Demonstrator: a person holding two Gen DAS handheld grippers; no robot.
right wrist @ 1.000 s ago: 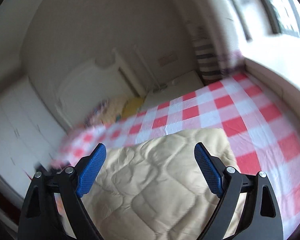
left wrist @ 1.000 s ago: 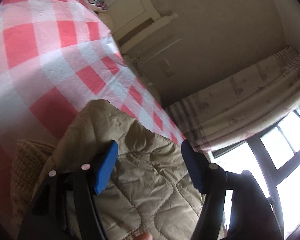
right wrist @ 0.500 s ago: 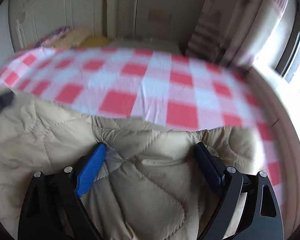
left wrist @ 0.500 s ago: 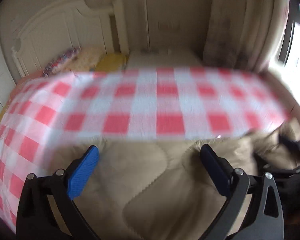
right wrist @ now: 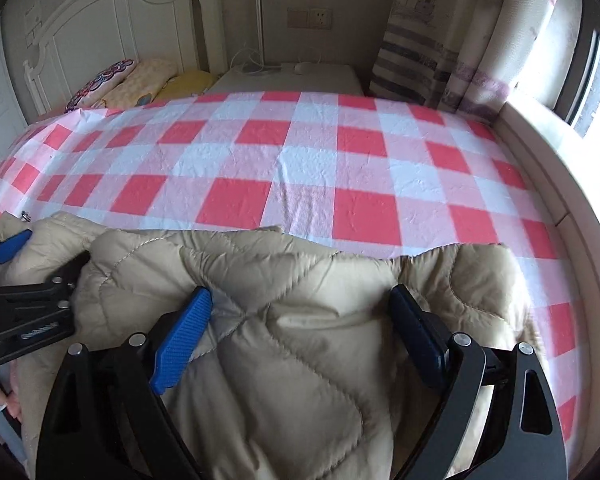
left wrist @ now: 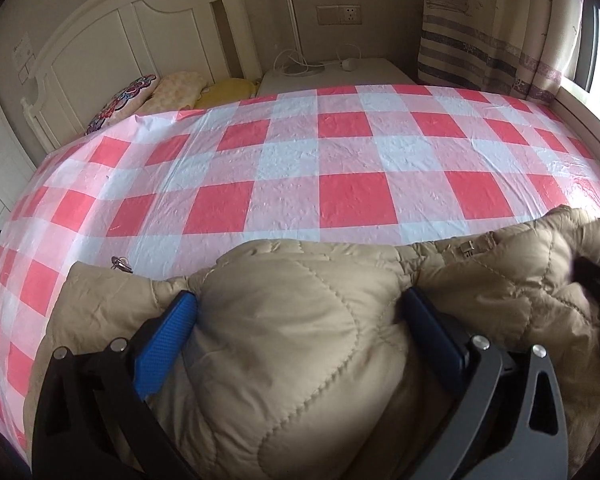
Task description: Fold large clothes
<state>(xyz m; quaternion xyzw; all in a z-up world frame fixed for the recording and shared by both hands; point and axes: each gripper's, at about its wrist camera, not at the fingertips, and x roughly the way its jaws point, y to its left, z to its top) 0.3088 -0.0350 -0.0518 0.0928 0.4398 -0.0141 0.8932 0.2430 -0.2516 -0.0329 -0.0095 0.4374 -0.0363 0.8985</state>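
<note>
A puffy beige quilted jacket lies bunched and rumpled along the near edge of the checked bed.

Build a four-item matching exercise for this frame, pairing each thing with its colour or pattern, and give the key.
Things:
1. quilted jacket
2. bed cover
3. headboard
4. curtain

Descriptions:
A. white panelled
B. beige with grey stripes
C. tan
D. red and white checks

Pairs: 1-C, 2-D, 3-A, 4-B
</note>
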